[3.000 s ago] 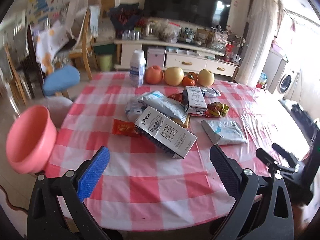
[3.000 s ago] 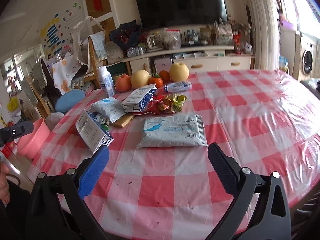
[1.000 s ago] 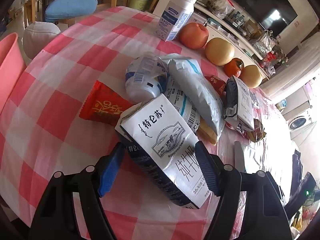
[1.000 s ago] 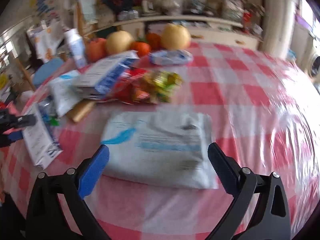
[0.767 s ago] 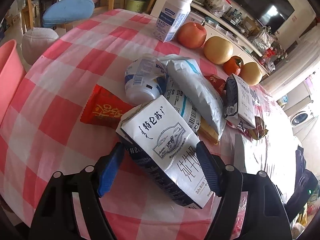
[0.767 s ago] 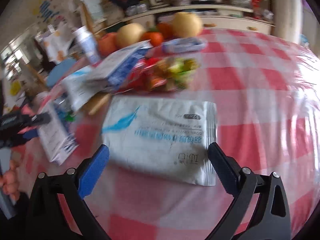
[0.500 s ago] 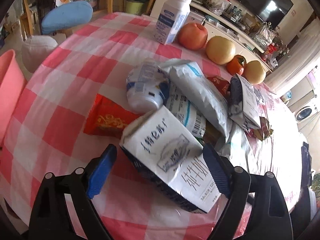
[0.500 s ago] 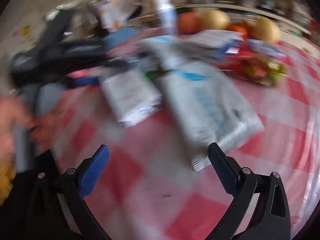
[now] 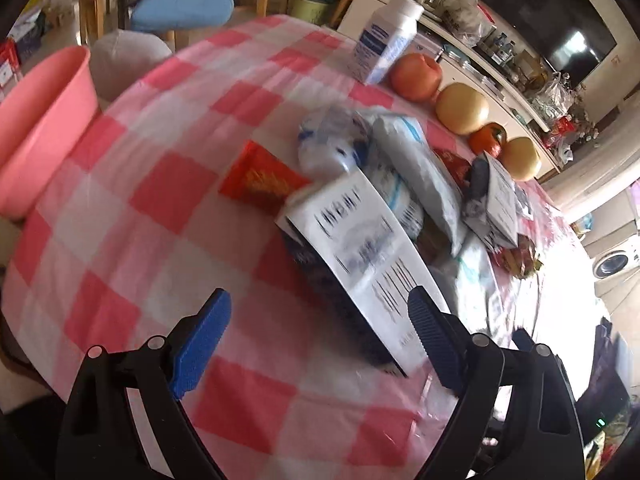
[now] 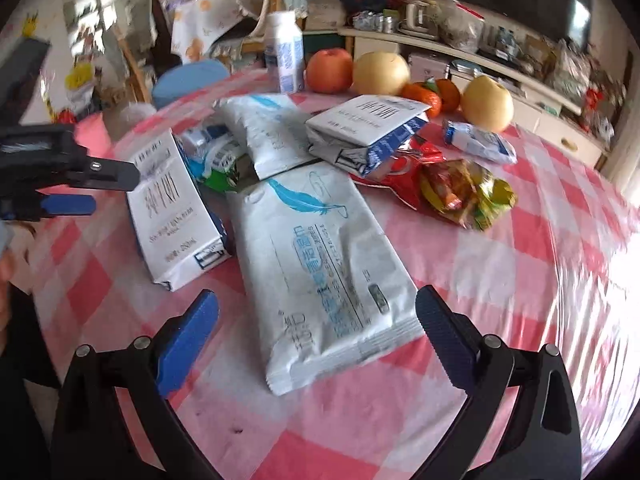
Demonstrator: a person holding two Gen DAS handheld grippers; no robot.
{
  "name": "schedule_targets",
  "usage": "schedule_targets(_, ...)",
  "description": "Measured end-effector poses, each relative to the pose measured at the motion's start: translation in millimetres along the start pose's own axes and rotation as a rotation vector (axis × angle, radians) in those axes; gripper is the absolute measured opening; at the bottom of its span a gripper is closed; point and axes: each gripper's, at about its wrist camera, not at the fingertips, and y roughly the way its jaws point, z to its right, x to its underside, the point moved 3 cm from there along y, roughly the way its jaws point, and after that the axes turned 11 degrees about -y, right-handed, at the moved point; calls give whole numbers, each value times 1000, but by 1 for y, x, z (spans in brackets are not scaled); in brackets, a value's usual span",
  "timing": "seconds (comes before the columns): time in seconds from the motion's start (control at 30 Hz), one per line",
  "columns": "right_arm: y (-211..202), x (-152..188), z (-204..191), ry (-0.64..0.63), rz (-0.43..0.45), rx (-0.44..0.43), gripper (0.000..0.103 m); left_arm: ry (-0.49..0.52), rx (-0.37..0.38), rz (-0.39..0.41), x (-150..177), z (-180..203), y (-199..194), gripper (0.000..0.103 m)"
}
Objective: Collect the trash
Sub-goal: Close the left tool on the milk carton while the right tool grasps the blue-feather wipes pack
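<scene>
Since a moment ago, our left gripper (image 9: 318, 322) has pulled back from the milk carton (image 9: 356, 256), and its blue pads are spread wide with nothing between them. We use that milk carton as our marker. It lies flat on the checked tablecloth (image 9: 160, 184), just past the left pads. A red snack wrapper (image 9: 260, 178) touches its far left corner, and a squashed white cup (image 9: 328, 144) sits just behind that. Far to the left of the carton, off the table, is a pink tub (image 9: 36, 128). Our right gripper (image 10: 318, 328) has swung round to face the pile, and it is wide open too. A big white wipes pack (image 10: 320, 248) lies between its pads, right beside the carton (image 10: 172, 208). A second carton (image 10: 364, 132) and a shiny candy wrapper (image 10: 464, 192) lie beyond the pack. Fruit (image 10: 380, 68) and a white bottle (image 10: 286, 54) stand behind it all.
</scene>
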Motion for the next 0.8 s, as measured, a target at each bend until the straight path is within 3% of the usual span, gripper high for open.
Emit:
schedule_targets(0.27,28,-9,16,5,-62,9,99,0,-29,15,7,25,19,89)
schedule_targets(0.4,32,-9,16,0,-69,-1,99,44,-87,75,5,39,23,85)
schedule_targets(0.5,31,-9,12,-3,-65,-6,99,42,-91,103,1,40,23,84)
schedule_targets(0.63,26,-8,12,1,-51,-21,89,37,-66,132,-6,34,21,77)
schedule_targets(0.8,19,-5,11,12,-34,-65,84,41,-38,139,-16,23,16,62)
